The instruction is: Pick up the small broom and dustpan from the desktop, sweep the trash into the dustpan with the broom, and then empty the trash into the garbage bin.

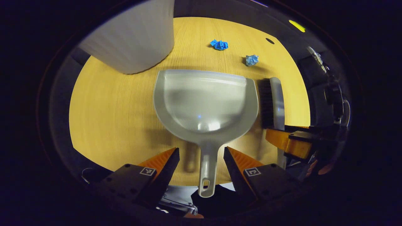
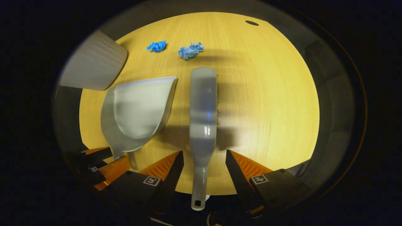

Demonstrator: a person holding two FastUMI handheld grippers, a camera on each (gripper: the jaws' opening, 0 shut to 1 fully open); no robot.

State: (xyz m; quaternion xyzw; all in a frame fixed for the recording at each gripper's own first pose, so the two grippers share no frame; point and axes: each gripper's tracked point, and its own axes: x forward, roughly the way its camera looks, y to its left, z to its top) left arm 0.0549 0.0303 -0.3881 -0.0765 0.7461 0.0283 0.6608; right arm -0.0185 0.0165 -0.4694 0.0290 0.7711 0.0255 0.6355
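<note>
1. Big wooden counter [image 1: 110, 119] under everything, wide and flat, good for sweeping on.
2. Tall pale garbage bin [image 1: 132, 37] standing far ahead of the left jaws and off to their left side. Inside of it hidden, so cannot tell what is in there. Likely kept close so the trash has a short trip later.
3. Gray dustpan [image 1: 204, 100] lying flat on the counter, straight ahead of the left gripper [image 1: 201, 157]. Nothing in the scoop yet. Open edge facing away toward the trash, handle pointing back right between the left jaws, easy to grab.
4. Left jaws spread wide, one on each side of the dustpan handle, not touching it. Looks like a squeeze comes next.
5. Small broom [image 2: 203, 103] lying just beside the dustpan, bristles turned to the side. Handle running back between the jaws of the right gripper [image 2: 202, 157].
6. Right jaws spread wide too, a gap on both sides of the broom handle. Nothing pinched so far. Picking up not yet done for either tool.
7. Light blue paper ball [image 2: 190, 51] sitting on the counter just past the far tip of the broom, well ahead of the right jaws.
8. Darker blue paper ball [image 2: 156, 46] near the first one, a bit to the left, ahead of the dustpan's open edge. Both still loose on the counter, waiting to be swept in.
</note>
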